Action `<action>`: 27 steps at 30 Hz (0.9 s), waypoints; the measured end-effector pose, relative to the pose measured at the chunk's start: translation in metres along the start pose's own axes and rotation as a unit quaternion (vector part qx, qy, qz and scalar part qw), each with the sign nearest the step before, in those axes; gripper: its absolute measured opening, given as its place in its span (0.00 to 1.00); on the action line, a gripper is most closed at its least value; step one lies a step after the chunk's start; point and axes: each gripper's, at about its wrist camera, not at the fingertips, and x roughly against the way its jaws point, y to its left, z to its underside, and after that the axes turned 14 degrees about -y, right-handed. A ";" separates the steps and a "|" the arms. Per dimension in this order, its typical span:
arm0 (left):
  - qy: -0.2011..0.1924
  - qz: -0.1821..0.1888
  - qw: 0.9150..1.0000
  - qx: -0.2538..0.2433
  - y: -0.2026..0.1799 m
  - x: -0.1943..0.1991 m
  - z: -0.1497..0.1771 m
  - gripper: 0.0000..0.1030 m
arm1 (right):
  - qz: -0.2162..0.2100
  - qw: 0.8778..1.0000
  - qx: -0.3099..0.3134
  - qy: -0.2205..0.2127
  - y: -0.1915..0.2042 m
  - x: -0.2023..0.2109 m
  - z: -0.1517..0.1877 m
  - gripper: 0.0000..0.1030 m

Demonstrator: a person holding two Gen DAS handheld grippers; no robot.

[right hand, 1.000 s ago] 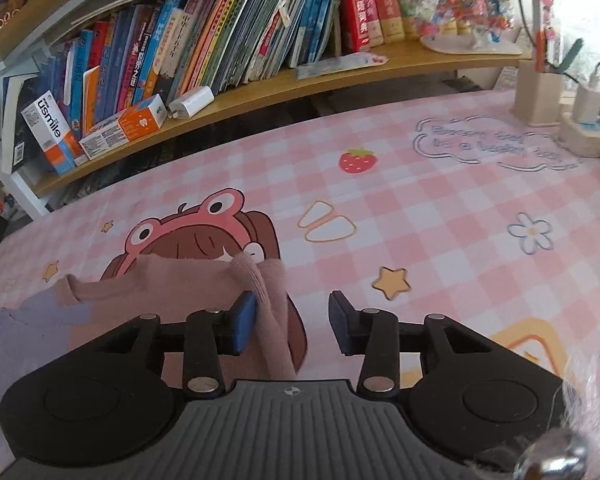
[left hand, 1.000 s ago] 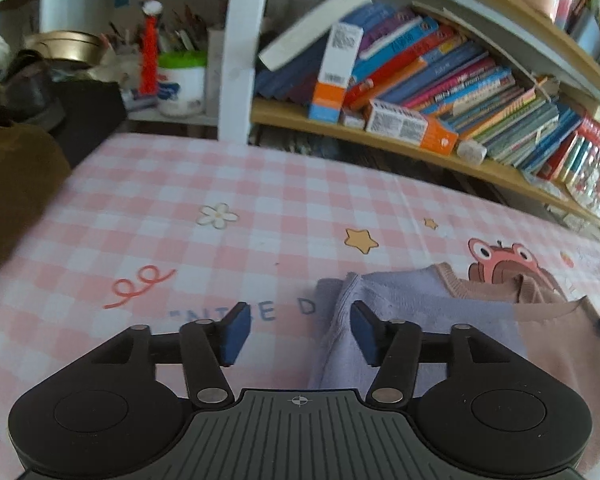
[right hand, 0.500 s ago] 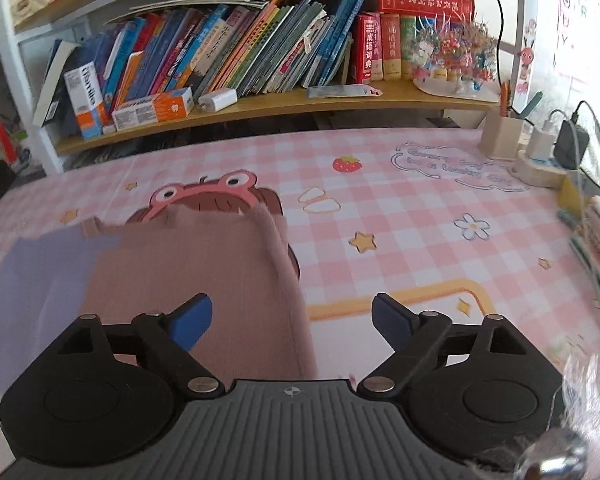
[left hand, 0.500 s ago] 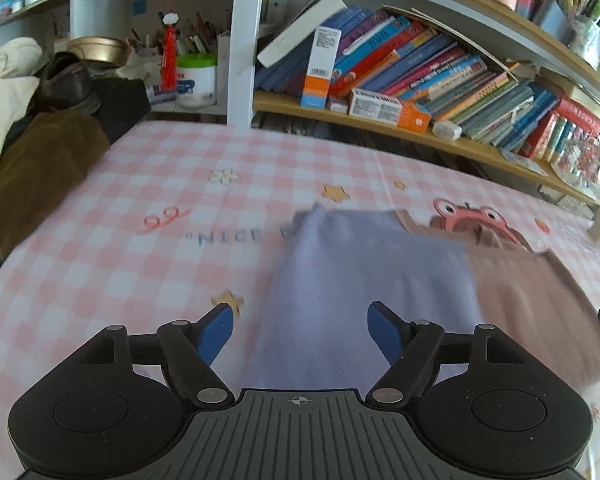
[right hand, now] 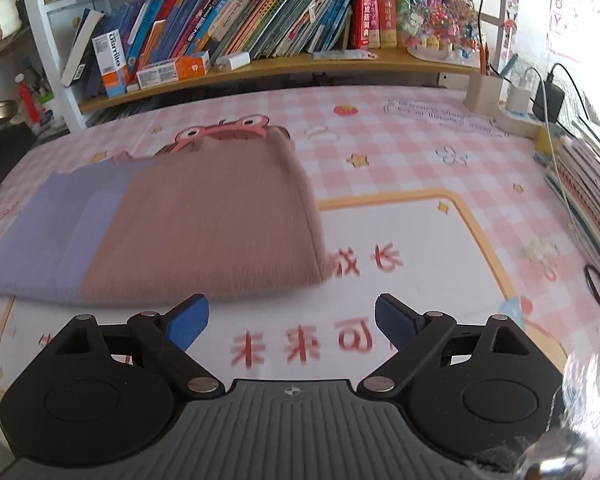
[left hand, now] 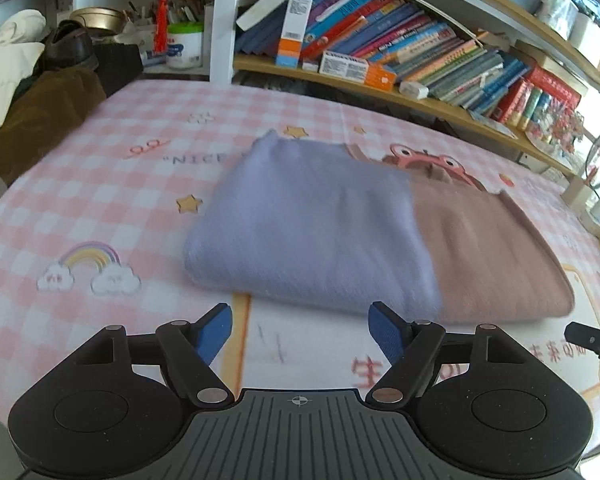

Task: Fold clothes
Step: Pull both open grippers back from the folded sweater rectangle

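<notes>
A knit garment, lilac on its left half (left hand: 312, 224) and dusty pink on its right half (right hand: 216, 216), lies folded flat on the pink checked tablecloth (left hand: 112, 148). My left gripper (left hand: 300, 334) hangs open just short of the lilac half's near edge, nothing between its blue pads. Short of the pink half's near edge, my right gripper (right hand: 292, 320) also stands open and empty. The tip of the right gripper (left hand: 592, 340) shows at the right edge of the left wrist view.
A low wooden bookshelf (right hand: 260, 68) packed with books runs along the table's far side. A heap of brown and cream clothes (left hand: 28, 112) lies at the far left. A pen holder, charger and cables (right hand: 516, 96) stand at the far right, and a black hair tie (right hand: 598, 286) lies nearby.
Both grippers let go of the garment's far edge, opened wide and drew back toward the near side. The garment now lies folded in full view ahead of them.
</notes>
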 end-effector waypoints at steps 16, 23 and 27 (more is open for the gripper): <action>0.011 0.000 1.000 0.000 -0.028 0.032 0.033 0.75 | -0.013 1.000 0.007 0.002 -0.005 0.042 0.026 0.88; 0.015 -0.004 1.000 -0.001 -0.032 0.040 0.040 0.75 | -0.011 1.000 0.001 0.008 -0.011 0.048 0.032 0.88; 0.020 -0.006 1.000 -0.003 -0.033 0.042 0.042 0.76 | -0.014 1.000 0.000 0.013 -0.014 0.049 0.036 0.89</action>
